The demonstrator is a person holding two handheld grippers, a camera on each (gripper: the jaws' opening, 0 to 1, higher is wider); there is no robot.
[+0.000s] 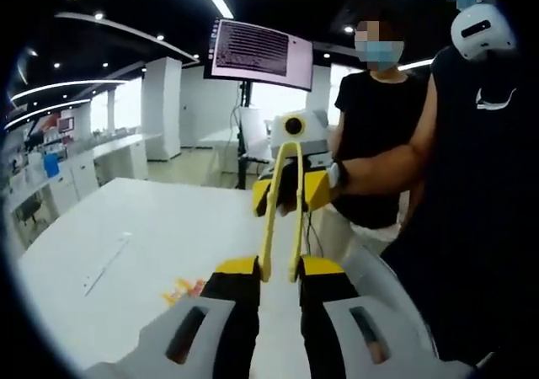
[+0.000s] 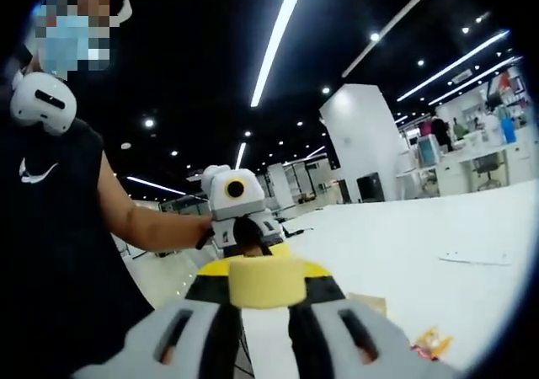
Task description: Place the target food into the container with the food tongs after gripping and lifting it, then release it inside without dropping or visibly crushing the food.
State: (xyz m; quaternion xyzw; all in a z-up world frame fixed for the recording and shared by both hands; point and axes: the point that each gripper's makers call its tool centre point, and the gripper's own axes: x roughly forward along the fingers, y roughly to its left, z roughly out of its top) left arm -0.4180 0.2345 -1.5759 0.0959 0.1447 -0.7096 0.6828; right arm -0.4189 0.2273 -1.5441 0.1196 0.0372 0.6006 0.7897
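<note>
Yellow food tongs (image 1: 290,195) rise from between the jaws of my left gripper (image 1: 280,266), which is shut on their two arms. Their joined far end reaches my right gripper (image 1: 295,190), held up in front of a person. In the right gripper view a rounded yellow piece (image 2: 266,281), apparently that looped end of the tongs, sits clamped in my right gripper (image 2: 266,271). My left gripper (image 2: 243,232) faces it from just beyond. Small orange and yellow food pieces (image 1: 182,290) (image 2: 429,342) lie on the white table (image 1: 152,227). Both grippers hang above the table.
A person in a black shirt (image 1: 379,135) stands at the table's far side. A monitor (image 1: 259,53) hangs behind. A flat tan item (image 2: 368,303) lies near the food pieces. A thin strip (image 1: 105,264) lies on the table's left part.
</note>
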